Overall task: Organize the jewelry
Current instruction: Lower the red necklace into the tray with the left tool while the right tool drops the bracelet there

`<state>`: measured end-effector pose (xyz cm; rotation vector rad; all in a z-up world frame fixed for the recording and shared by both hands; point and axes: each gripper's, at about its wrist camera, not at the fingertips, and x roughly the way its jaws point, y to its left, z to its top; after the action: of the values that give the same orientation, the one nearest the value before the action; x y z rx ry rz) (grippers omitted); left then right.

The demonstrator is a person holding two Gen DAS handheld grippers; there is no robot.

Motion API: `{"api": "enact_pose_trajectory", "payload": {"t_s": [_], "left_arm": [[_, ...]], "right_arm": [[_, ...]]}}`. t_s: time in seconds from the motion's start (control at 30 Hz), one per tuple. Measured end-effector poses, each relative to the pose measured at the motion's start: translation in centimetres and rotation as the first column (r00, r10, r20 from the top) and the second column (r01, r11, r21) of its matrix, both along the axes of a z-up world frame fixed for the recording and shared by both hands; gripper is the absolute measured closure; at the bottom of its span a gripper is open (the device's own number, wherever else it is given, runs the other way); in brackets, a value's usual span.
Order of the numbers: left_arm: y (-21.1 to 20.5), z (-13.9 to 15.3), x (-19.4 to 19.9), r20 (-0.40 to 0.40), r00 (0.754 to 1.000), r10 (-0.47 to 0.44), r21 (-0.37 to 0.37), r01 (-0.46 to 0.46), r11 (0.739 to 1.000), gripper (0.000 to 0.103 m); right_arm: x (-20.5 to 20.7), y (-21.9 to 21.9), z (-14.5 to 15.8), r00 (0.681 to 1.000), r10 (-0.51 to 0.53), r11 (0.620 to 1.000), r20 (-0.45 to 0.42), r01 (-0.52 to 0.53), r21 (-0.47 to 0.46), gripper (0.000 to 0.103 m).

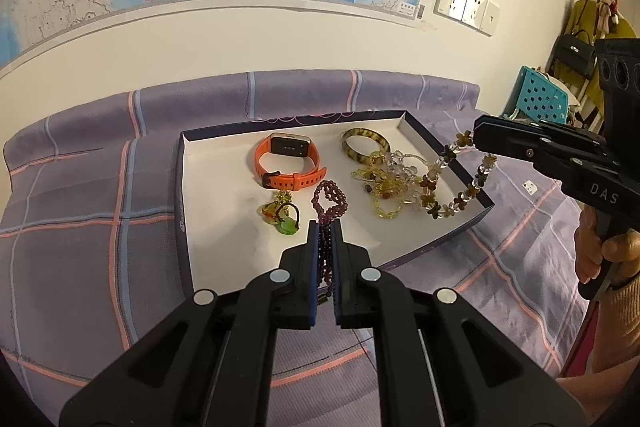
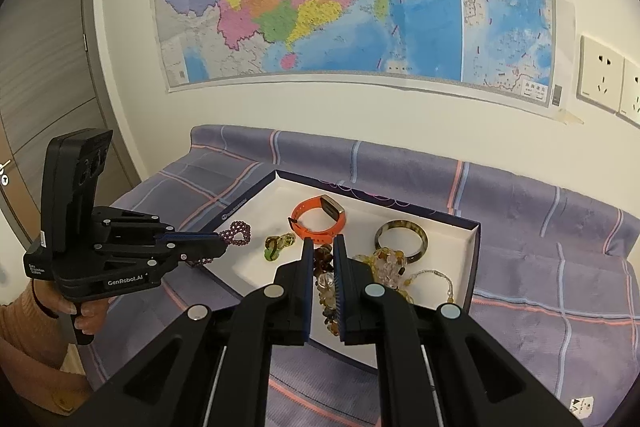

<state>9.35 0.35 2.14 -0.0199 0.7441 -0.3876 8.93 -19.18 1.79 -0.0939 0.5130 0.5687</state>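
Watch (image 1: 289,161) lies left of bangle (image 1: 365,144) in tray (image 1: 224,195).

Black hand-held gripper (image 1: 325,227), blue pads (image 1: 314,247), silver screws

1. Your left claw (image 1: 324,227) is clamped on a purple bead bracelet (image 1: 329,201); part of the strand runs between the pads, and a loop sticks out ahead over the tray.
2. Your right claw (image 1: 478,135) comes in from the right, gripping a flower-bead necklace (image 1: 444,187) that droops across the tray's right rim.
3. The white-lined tray (image 1: 216,195) sits on a purple plaid bedspread (image 1: 80,211).
4. Inside it lie an orange watch (image 1: 290,163), a striped bangle (image 1: 365,145), a tangle of yellow and clear beads (image 1: 386,183) and a green-and-amber charm (image 1: 282,215).
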Motion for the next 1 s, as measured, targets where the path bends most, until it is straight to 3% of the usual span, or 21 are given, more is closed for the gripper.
{"api": "enact_pose_trajectory", "payload": {"t_s": [1.0], "left_arm": [[-0.6,-2.4,2.7,-0.053,0.998,0.035,0.041,-0.032,0.999,0.097]], "right_arm": [[3.6,-0.2,-2.3,0.997,-0.014,1.000,-0.080,0.016,0.019,0.095]]}}
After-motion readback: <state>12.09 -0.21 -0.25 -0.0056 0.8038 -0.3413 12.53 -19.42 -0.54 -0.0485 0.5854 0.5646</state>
